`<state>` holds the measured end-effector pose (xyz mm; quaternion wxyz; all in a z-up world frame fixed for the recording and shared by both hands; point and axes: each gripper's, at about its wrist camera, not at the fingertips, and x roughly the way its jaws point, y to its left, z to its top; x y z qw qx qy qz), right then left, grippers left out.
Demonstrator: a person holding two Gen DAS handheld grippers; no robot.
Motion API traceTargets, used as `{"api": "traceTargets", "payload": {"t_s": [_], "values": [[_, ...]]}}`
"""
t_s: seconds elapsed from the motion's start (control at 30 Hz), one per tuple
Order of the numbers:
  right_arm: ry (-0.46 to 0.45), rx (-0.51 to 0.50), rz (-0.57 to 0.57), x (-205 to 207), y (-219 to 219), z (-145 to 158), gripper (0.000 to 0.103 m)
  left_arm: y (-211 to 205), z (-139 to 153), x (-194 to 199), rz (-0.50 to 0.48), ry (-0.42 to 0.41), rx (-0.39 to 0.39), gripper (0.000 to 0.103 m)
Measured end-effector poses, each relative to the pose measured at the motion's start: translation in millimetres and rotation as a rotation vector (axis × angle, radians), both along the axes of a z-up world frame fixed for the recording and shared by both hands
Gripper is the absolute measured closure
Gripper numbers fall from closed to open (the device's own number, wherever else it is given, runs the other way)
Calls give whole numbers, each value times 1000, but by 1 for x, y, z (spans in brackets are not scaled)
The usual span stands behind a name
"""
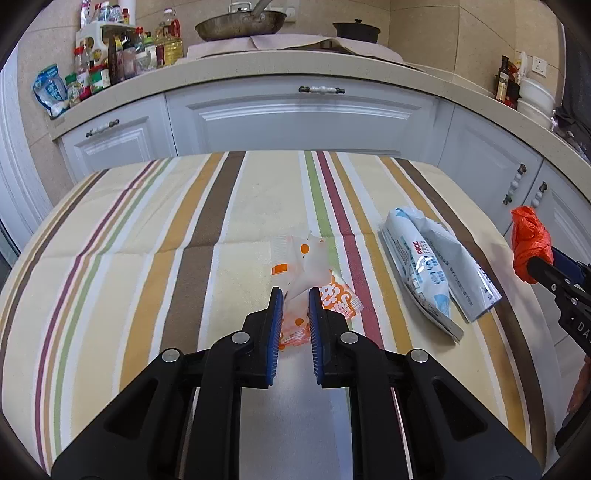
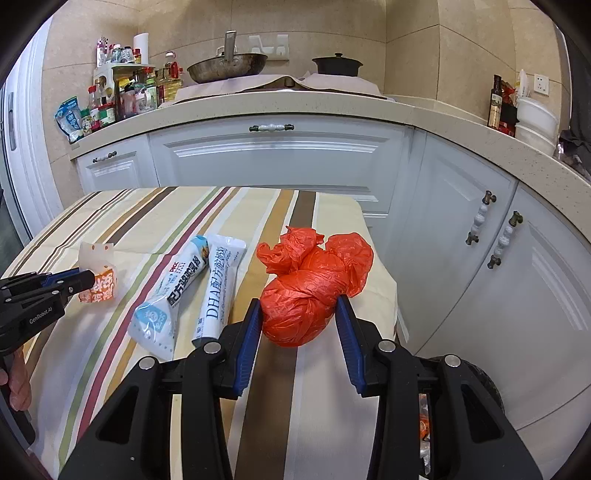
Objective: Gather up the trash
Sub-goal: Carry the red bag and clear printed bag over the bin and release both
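Observation:
An orange-and-white snack wrapper (image 1: 314,273) lies on the striped tablecloth (image 1: 147,258). My left gripper (image 1: 295,295) has its blue pads closed on the wrapper's near part. The wrapper also shows in the right wrist view (image 2: 98,273), with the left gripper (image 2: 74,280) at it. My right gripper (image 2: 299,308) is shut on a knotted orange plastic bag (image 2: 306,295) and holds it over the table's right edge. The bag also shows at the right of the left wrist view (image 1: 528,243). Two white-and-blue pouches (image 1: 432,273) lie side by side between the grippers, also in the right wrist view (image 2: 192,291).
White kitchen cabinets (image 1: 295,118) and a beige counter (image 1: 258,70) curve behind the table. A pan (image 1: 240,24), a dark pot (image 1: 356,31) and several bottles (image 1: 122,55) stand on the counter. A dark round object (image 2: 476,384) sits low beside the table on the right.

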<state>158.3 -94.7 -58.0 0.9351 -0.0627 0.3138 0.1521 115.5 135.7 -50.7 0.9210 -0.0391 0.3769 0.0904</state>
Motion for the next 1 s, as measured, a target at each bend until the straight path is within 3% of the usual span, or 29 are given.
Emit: {"api": "traceTargets", "payload": {"t_s": [0.23,0.43,1.0], "values": [[-21,-3,-31,-27,-16,4,62,-24,16,-25,-38,-54,59,89],[-17,-18,-91,-52,-42,0,62,-60,20,-38,-129,-68,46,89],[4,-12,-358,-98,-162,-16,62,-227,14,-34,-470,-59,29,89]]}}
